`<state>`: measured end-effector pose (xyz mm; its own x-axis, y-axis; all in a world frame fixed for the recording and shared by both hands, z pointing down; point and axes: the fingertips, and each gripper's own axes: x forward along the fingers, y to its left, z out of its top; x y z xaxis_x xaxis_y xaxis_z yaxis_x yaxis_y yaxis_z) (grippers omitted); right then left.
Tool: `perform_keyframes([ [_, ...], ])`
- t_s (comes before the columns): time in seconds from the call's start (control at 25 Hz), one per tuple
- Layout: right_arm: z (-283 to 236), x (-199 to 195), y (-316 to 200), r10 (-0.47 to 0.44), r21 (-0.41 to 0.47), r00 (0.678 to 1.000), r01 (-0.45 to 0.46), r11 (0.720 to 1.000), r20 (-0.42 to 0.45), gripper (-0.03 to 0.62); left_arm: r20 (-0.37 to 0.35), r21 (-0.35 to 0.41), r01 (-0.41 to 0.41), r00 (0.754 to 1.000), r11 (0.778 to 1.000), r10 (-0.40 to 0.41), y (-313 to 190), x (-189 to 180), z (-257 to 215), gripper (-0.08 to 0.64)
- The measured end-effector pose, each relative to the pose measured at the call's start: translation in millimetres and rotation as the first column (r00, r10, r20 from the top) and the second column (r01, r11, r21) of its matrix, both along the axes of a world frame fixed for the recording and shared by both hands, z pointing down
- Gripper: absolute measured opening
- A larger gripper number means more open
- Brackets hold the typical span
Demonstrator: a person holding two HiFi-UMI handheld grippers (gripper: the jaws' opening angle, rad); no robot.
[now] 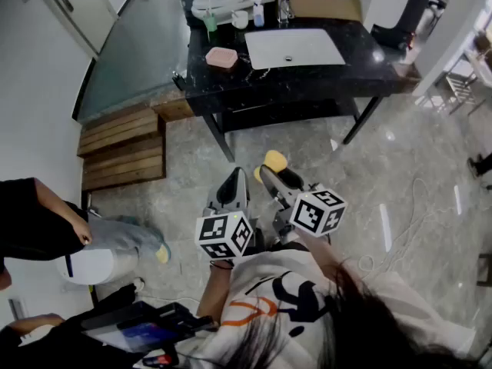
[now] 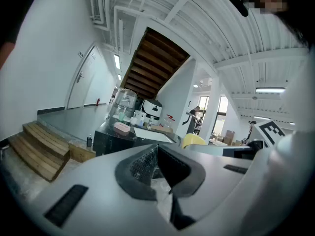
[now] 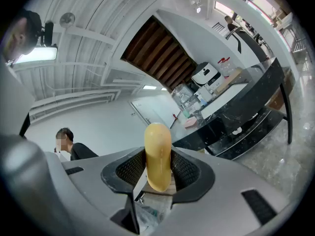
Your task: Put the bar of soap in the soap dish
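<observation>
The yellow bar of soap (image 1: pixel 275 160) stands on edge between the pads of my right gripper (image 1: pixel 270 167), which is shut on it; the right gripper view shows the bar of soap (image 3: pixel 157 154) upright in the jaws. The pink soap dish (image 1: pixel 221 57) sits on the left part of the black counter (image 1: pixel 384 64), well ahead of both grippers across the floor. It shows small in the left gripper view as the soap dish (image 2: pixel 122 127) and in the right gripper view as the soap dish (image 3: pixel 188 122). My left gripper (image 1: pixel 233 177) is beside the right one, shut with nothing in it.
A white sink (image 1: pixel 294 48) lies right of the dish. Bottles and cups (image 1: pixel 211 21) and a cardboard box (image 1: pixel 323 6) line the counter's back. Wooden steps (image 1: pixel 123 148) lie on the floor at the left, near a person (image 1: pixel 46 221). A cable (image 1: pixel 419 206) runs over the floor at the right.
</observation>
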<state>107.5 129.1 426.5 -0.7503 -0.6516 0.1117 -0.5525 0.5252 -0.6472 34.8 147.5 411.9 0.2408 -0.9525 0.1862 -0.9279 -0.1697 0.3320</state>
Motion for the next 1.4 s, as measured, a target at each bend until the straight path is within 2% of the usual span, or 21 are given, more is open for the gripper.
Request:
perform_keyframes([
  [0.6, 2, -7, -6, -0.015, -0.008, 1.000, 0.015, 1.000, 0.008, 0.167, 0.006, -0.015, -0.002, 1.000, 1.000, 0.002, -5, -2, 3, 0.002],
  [1.08, 8, -24, -39, -0.010, -0.026, 1.000, 0.010, 1.000, -0.023, 0.167, 0.009, -0.035, -0.012, 1.000, 0.999, 0.013, -40, -19, 6, 0.002],
  [1.4, 13, -48, -68, 0.001, -0.045, 0.999, -0.003, 0.999, -0.037, 0.166, 0.003, -0.040, -0.036, 0.999, 0.999, 0.036, -74, -44, 7, 0.002],
])
